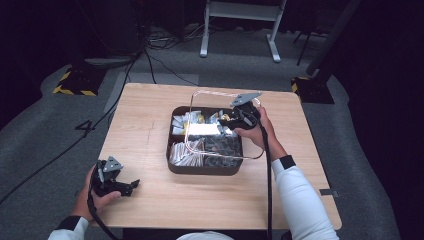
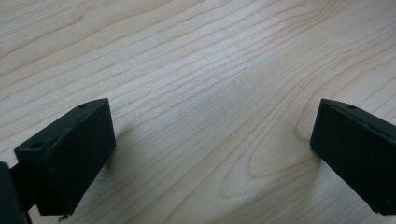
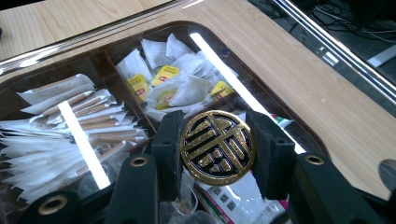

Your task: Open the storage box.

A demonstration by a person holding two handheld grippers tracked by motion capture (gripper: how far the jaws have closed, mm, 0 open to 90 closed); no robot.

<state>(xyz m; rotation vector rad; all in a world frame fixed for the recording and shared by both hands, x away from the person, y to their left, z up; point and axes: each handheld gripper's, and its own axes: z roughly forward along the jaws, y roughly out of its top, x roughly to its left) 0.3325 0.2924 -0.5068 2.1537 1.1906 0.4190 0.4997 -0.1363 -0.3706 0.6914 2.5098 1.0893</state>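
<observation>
Your right hand-held gripper (image 3: 217,149) is clamped on the round gold-and-black knob (image 3: 217,147) of the clear lid (image 1: 200,95), one pad pressing each side of the knob. In the high view the lid hangs tilted over the dark compartment tray (image 1: 202,170), its far edge raised above the tabletop (image 1: 145,125) and its near edge low over the tray; whether that near edge touches the tray is hard to tell through the glare. Beneath the lid, the tray holds white sachets with yellow tags (image 3: 163,74) in one compartment and paper-wrapped sticks (image 3: 70,121) in the one beside it. Your left hand-held gripper (image 2: 210,154) sits low over bare wood near the front left corner of the tabletop, well apart from the tray, its jaws spread wide with nothing between them.
</observation>
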